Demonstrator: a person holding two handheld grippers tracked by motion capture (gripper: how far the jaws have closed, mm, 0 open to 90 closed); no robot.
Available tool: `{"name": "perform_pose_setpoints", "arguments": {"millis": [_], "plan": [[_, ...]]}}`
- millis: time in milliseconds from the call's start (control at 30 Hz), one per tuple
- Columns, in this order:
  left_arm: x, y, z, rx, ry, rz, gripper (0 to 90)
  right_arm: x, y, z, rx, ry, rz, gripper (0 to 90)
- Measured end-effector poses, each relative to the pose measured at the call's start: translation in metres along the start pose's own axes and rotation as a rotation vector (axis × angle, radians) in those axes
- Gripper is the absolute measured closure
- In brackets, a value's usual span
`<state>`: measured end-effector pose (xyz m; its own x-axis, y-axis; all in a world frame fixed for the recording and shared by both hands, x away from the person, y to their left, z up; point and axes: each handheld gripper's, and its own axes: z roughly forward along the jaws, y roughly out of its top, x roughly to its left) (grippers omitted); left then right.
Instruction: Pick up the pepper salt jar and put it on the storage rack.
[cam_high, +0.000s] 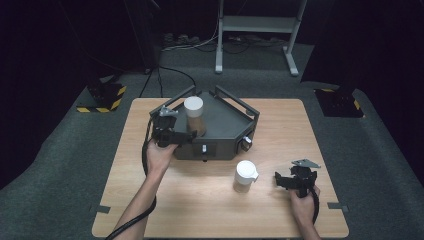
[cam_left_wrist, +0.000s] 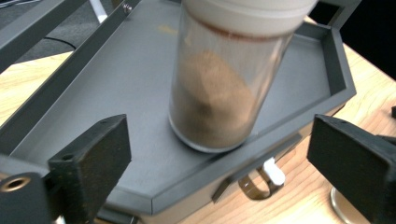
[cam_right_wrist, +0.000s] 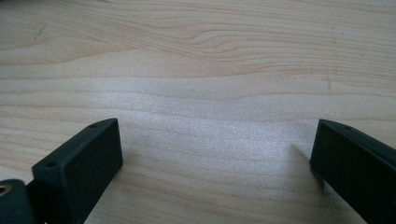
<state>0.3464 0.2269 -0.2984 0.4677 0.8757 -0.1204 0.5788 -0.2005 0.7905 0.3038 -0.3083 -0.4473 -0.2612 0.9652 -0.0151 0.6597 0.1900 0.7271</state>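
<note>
left tool (cam_high: 192, 134) gaping at tray (cam_left_wrist: 116, 84) edge, jaws apart, nothing gripped | jar (cam_left_wrist: 224, 88) stands in tray just ahead | second jar (cam_high: 245, 176) on table (cam_high: 210, 200) | right tool (cam_high: 285, 181) open, idle over bare wood, likely waiting

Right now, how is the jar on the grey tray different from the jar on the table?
The jar on the tray stands inside the grey tray, between the open left gripper jaws; the jar on the table stands on the bare wooden table, apart from the right gripper. The table jar's lid has a small tab sticking out; the tray jar's lid looks plain. Both are upright, white-lidded and hold brown powder.
</note>
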Motion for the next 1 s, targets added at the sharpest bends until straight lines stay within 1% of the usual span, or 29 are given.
{"name": "perform_pose_setpoints", "arguments": {"millis": [233, 467, 600, 733, 833, 933, 1000], "plan": [[0.002, -0.017, -0.007, -0.001, 0.009, -0.013, 4.1, 0.0, 0.0, 0.0, 0.0, 0.0, 0.0, 1.5], [0.005, -0.039, -0.01, 0.006, 0.023, -0.028, 4.0, 0.0, 0.0, 0.0, 0.0, 0.0, 0.0, 1.4], [0.006, -0.051, -0.011, 0.013, 0.034, -0.024, 4.1, 0.0, 0.0, 0.0, 0.0, 0.0, 0.0, 1.4], [0.007, -0.062, -0.011, 0.01, 0.037, -0.032, 4.2, 0.0, 0.0, 0.0, 0.0, 0.0, 0.0, 1.4], [0.009, -0.074, -0.01, 0.004, 0.028, -0.042, 4.3, 0.0, 0.0, 0.0, 0.0, 0.0, 0.0, 1.4], [0.007, -0.085, -0.008, -0.008, 0.038, -0.035, 4.8, 0.0, 0.0, 0.0, 0.0, 0.0, 0.0, 1.4], [0.006, -0.092, -0.006, -0.008, 0.041, -0.032, 5.1, 0.0, 0.0, 0.0, 0.001, 0.0, 0.002, 1.4]]}}
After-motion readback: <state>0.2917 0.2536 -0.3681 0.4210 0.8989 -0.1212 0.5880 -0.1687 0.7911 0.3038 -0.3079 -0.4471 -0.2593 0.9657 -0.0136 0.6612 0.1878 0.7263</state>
